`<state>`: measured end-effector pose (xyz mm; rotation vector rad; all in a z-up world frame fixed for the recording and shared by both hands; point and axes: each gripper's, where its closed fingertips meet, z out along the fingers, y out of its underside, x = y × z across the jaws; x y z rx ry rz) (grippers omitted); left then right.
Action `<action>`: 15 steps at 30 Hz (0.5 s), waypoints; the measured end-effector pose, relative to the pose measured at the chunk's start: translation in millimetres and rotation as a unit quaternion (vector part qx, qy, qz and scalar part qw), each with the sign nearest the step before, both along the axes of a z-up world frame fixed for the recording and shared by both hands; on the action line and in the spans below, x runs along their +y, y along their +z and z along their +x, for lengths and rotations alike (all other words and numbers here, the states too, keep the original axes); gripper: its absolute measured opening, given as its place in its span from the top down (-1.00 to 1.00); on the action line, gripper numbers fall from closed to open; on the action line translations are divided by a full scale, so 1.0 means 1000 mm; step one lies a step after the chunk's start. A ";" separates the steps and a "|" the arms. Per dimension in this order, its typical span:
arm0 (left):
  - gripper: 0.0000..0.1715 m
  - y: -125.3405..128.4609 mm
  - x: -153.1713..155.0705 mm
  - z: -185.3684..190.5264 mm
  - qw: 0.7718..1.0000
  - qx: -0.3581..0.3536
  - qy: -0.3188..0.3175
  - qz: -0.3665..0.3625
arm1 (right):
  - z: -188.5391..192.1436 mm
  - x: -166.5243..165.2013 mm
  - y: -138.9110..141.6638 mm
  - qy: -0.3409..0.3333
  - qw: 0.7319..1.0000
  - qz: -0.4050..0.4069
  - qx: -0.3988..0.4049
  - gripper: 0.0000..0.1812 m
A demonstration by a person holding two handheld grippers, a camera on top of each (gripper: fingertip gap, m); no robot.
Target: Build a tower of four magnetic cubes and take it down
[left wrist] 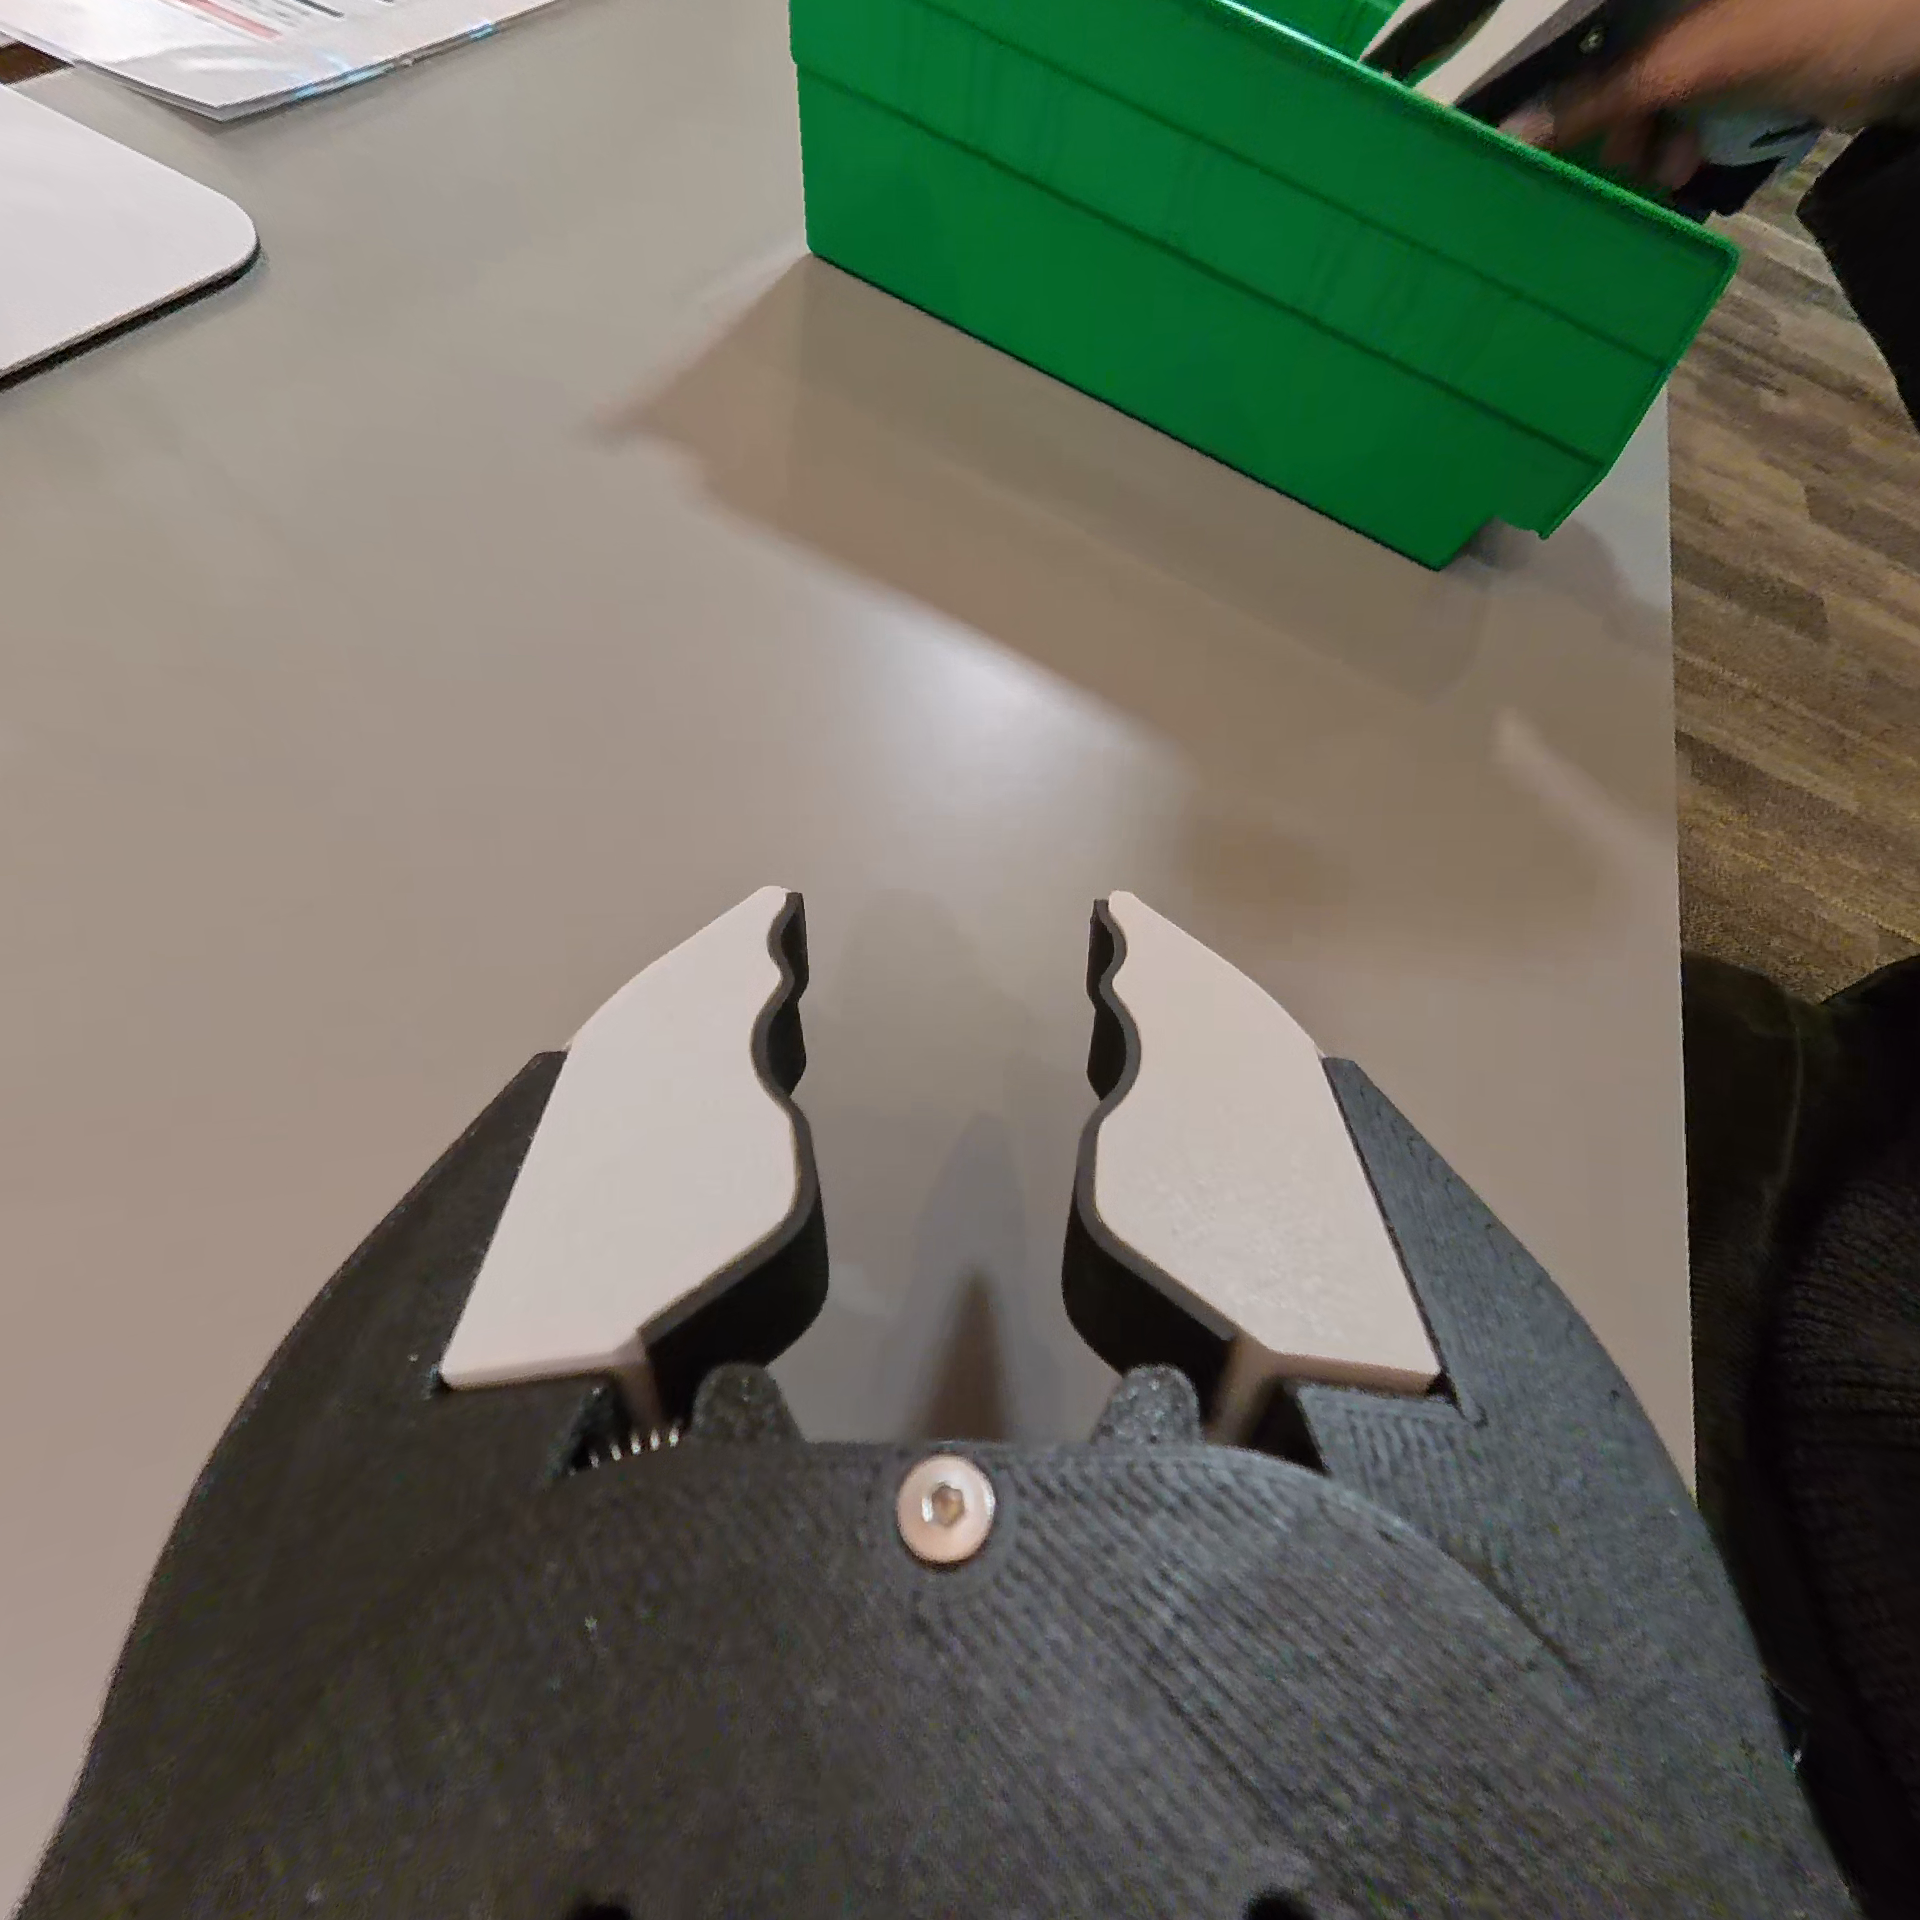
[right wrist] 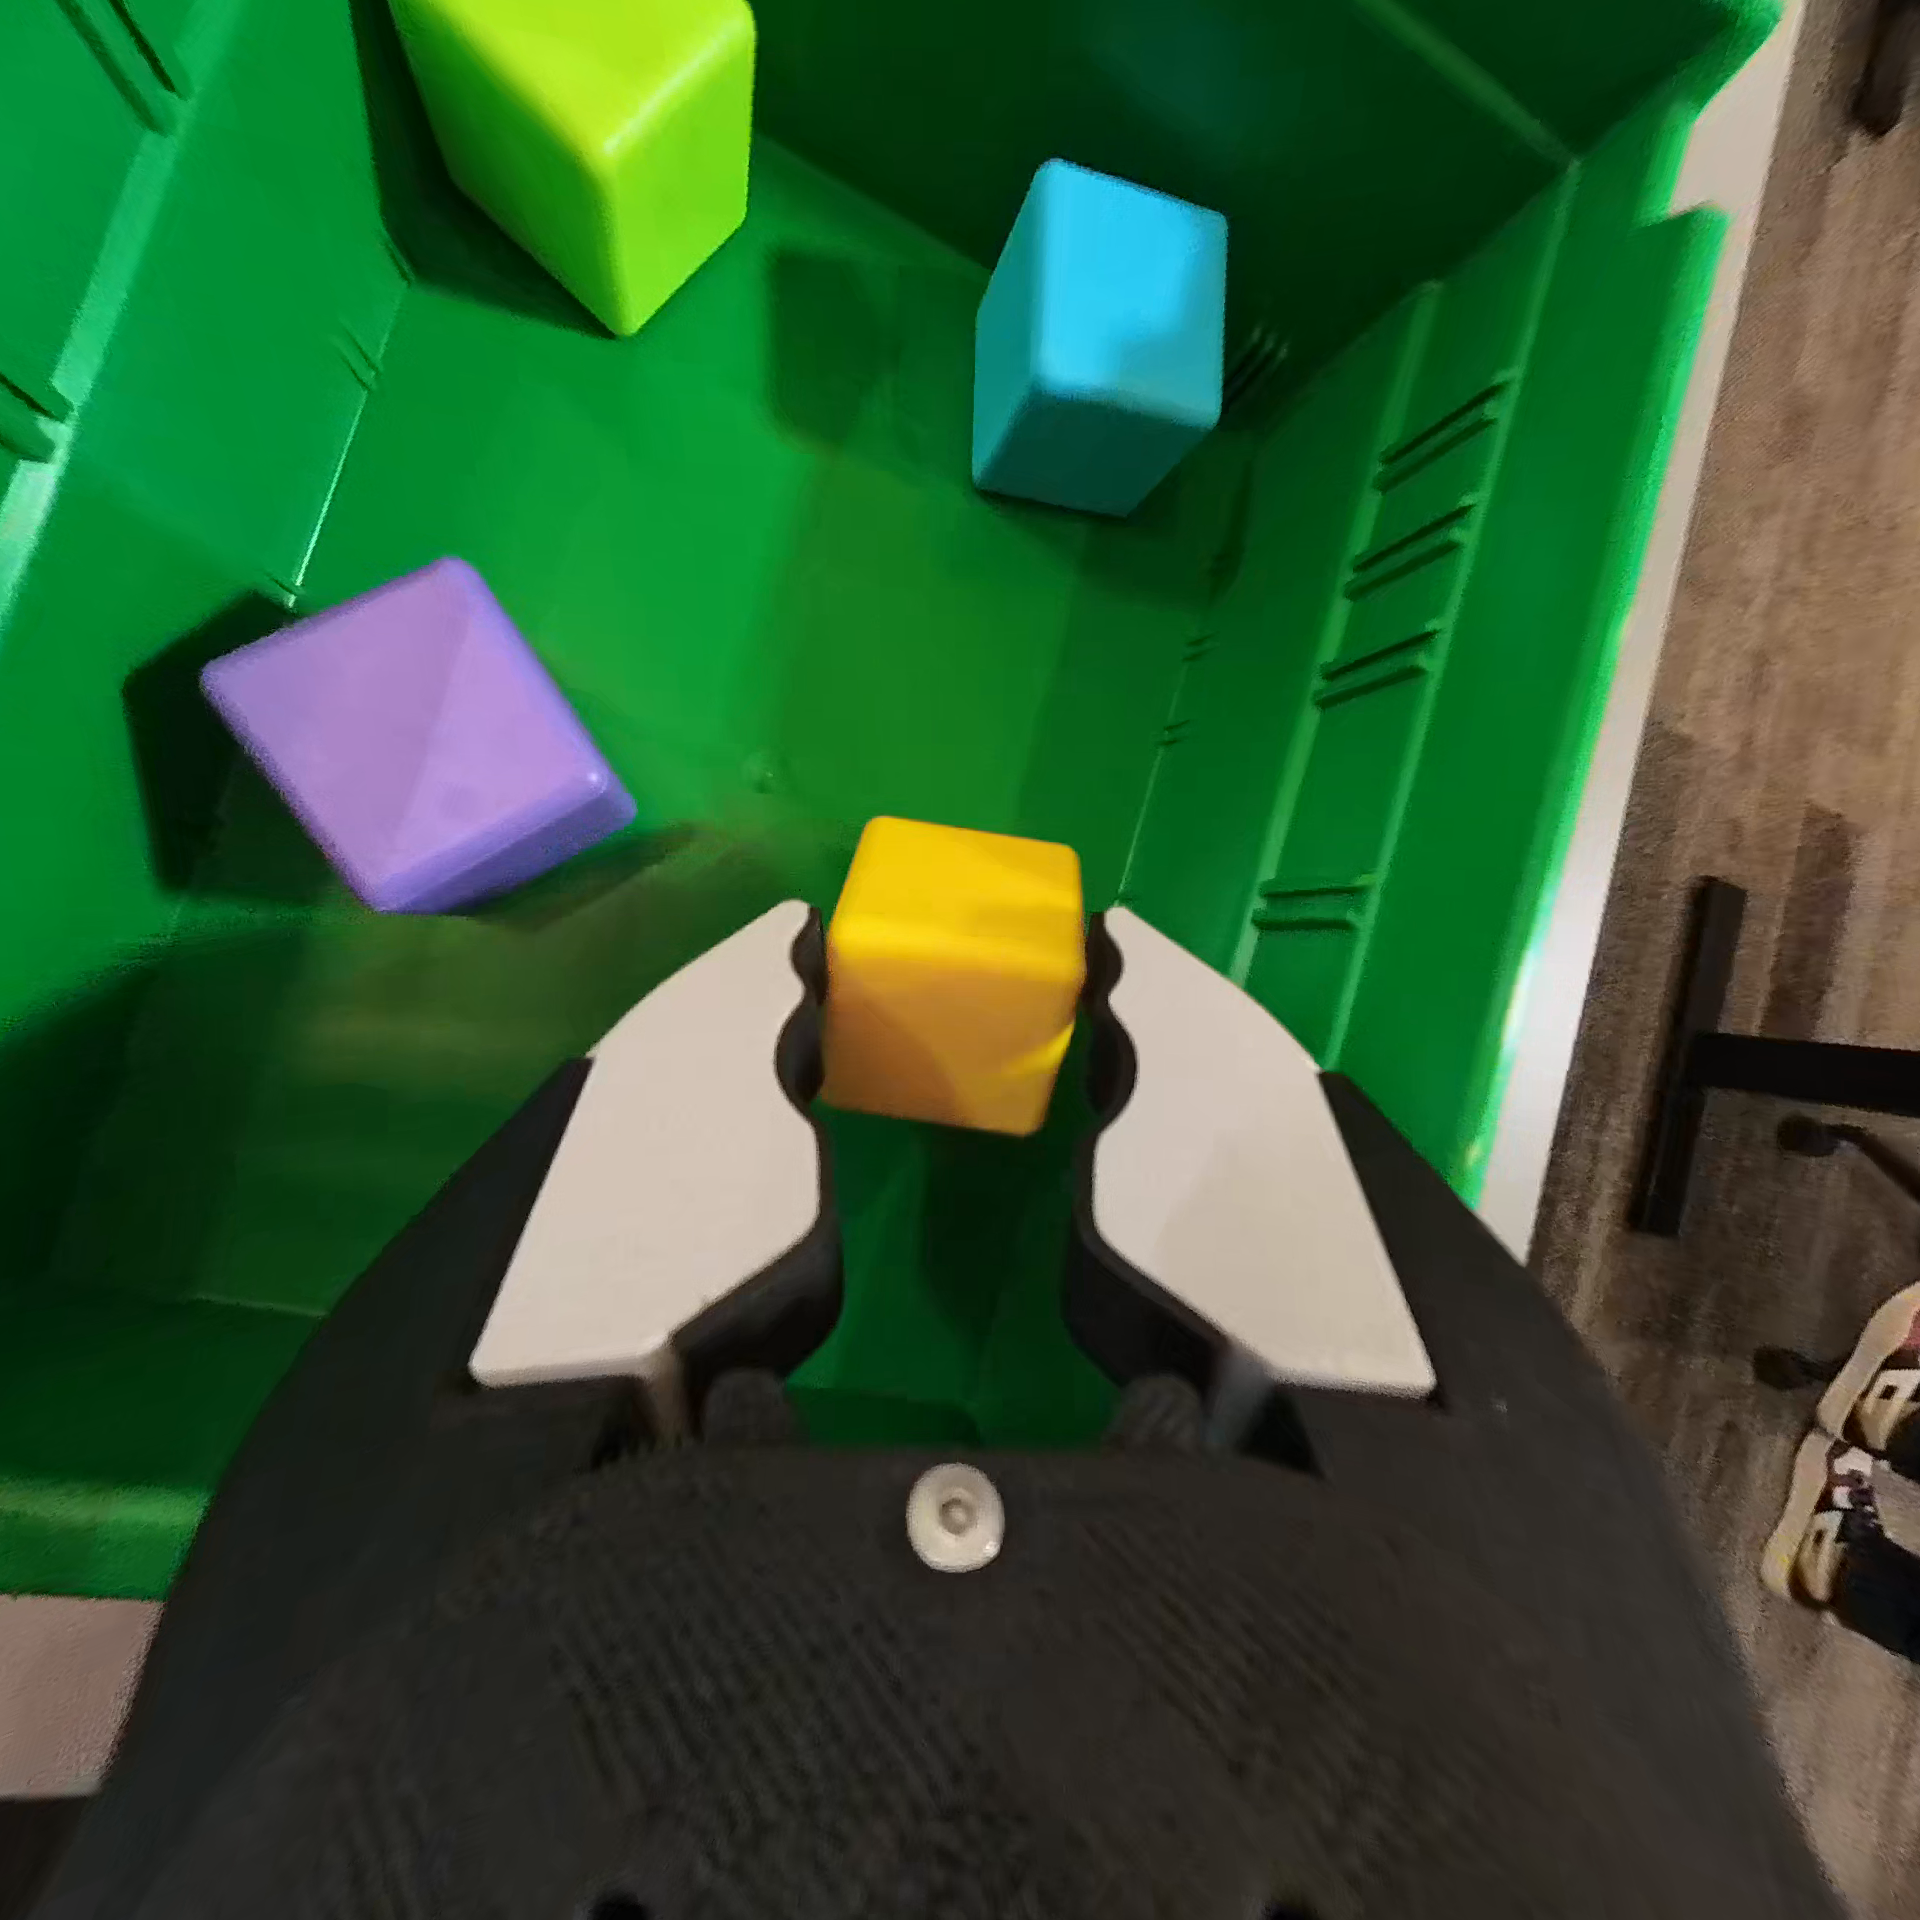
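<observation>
My right gripper (right wrist: 951,916) is inside a green bin (right wrist: 1351,644), shut on a yellow cube (right wrist: 951,987) held between its fingertips. On the bin floor lie a purple cube (right wrist: 416,738) tilted on an edge at the left, a blue cube (right wrist: 1101,343) at the far right and a lime green cube (right wrist: 592,145) at the far left. My left gripper (left wrist: 948,909) is open and empty over the bare grey table (left wrist: 416,675). The bin (left wrist: 1195,270) stands ahead of it to the right, its inside hidden in that view.
In the left wrist view, a person's hand (left wrist: 1714,94) holds the other gripper over the bin's far rim. A white pad (left wrist: 94,239) and papers (left wrist: 260,42) lie at the far left. The table's right edge (left wrist: 1675,831) drops to wood-patterned floor. A shoe (right wrist: 1860,1475) and a black chair base (right wrist: 1704,1049) are on the floor.
</observation>
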<state>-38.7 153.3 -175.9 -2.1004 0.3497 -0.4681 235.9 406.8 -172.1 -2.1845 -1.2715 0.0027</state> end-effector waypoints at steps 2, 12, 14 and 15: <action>0.38 0.000 0.000 0.000 1.000 -0.002 0.000 -0.001 | -0.002 0.001 0.007 0.007 1.000 0.025 0.002 0.46; 0.38 0.000 0.000 0.000 1.000 0.000 0.000 -0.001 | -0.006 0.002 0.033 0.020 0.997 0.080 0.010 0.42; 0.38 -0.001 0.001 0.000 1.000 0.001 0.000 -0.001 | -0.009 0.003 0.045 0.025 0.994 0.106 0.022 0.44; 0.38 -0.001 0.001 0.000 1.000 0.001 0.000 -0.001 | -0.012 0.003 0.053 0.027 0.992 0.122 0.031 0.45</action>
